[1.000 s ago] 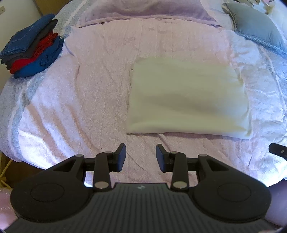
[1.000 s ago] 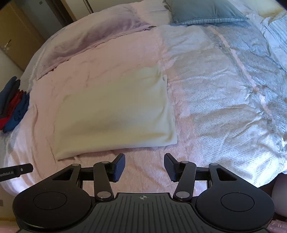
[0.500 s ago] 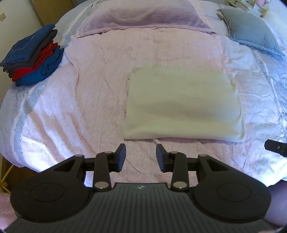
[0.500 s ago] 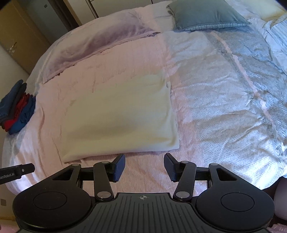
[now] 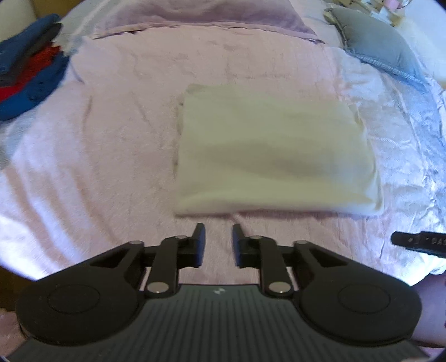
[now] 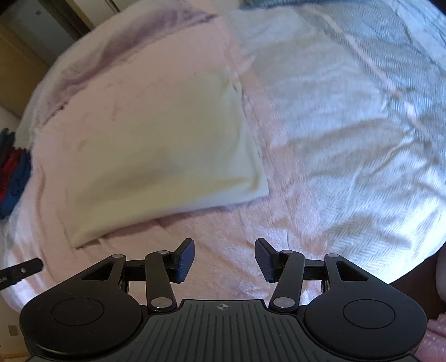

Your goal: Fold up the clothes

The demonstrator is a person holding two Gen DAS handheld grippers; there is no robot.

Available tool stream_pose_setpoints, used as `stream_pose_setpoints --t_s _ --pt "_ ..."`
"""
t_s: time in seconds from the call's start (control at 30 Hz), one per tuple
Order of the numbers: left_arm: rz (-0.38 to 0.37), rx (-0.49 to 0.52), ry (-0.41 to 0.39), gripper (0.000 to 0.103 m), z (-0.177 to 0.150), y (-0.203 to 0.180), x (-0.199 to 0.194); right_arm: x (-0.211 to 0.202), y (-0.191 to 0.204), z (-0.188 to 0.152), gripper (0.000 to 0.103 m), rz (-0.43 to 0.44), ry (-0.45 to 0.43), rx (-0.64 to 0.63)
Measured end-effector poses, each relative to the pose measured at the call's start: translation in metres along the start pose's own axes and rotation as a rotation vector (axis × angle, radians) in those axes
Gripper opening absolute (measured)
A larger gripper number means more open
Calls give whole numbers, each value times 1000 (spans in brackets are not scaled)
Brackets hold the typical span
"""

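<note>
A pale cream garment [image 5: 273,150] lies folded into a flat rectangle on the pink bedspread [image 5: 111,156]. It also shows in the right wrist view [image 6: 156,150]. My left gripper [image 5: 218,236] is open and empty, just short of the garment's near left corner. My right gripper [image 6: 224,250] is open and empty, over the bedspread a little short of the garment's near right corner. The tip of the right gripper [image 5: 415,242] shows at the right edge of the left wrist view, and the left one's tip [image 6: 19,268] at the left edge of the right wrist view.
A stack of folded blue, red and dark clothes [image 5: 25,72] sits at the bed's far left; it also shows in the right wrist view [image 6: 14,175]. A grey pillow [image 5: 379,47] lies at the far right, a lilac blanket [image 5: 206,14] at the head. Light blue bedding [image 6: 362,111] covers the right side.
Both grippers have moved forward and down toward the garment's near edge, so it looks larger. Both stay open and empty. The garment has not moved.
</note>
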State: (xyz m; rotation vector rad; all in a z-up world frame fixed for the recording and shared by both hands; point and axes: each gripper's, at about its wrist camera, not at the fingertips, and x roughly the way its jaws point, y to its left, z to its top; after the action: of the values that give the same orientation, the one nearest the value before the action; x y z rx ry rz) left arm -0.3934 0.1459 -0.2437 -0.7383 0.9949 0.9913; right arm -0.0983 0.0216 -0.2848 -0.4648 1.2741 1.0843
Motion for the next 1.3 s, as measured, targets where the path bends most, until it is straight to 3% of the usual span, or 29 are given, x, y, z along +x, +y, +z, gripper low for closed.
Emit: stream_pose_setpoints --t_s 0.1,0.23,0.4,0.57,0.77,0.83,0.93,1.07,1.17,1.23,1.3 --pt "-52 19 -30 14 21 6 27 17 7 12 52 -11 -66 -13" --pt "-133 83 -95 14 53 -4 64 35 26 38 52 14 -237 -75" --pt "-142 179 -153 14 73 -23 119 76 50 60 52 10 -352 -200" --pt "-127 230 -152 20 70 -27 162 134 47 53 51 -85 -308 -315" --pt "-165 230 -180 18 74 -25 137 111 48 46 51 -84 -366 -283" --pt "-159 239 -185 19 75 -27 137 116 47 46 52 -85 -344 -283" --pt "-122 242 -130 21 76 -28 158 127 45 48 51 -75 -301 -288" --pt "-134 208 -147 21 80 -20 144 105 23 55 52 4 -329 -220" --pt "-133 172 -154 20 82 -8 134 95 -21 62 52 61 -347 -58" --pt "-131 138 -144 20 83 1 130 102 -53 67 52 127 -309 69" --pt "-133 104 -127 20 83 11 129 115 -84 70 52 266 -273 200"
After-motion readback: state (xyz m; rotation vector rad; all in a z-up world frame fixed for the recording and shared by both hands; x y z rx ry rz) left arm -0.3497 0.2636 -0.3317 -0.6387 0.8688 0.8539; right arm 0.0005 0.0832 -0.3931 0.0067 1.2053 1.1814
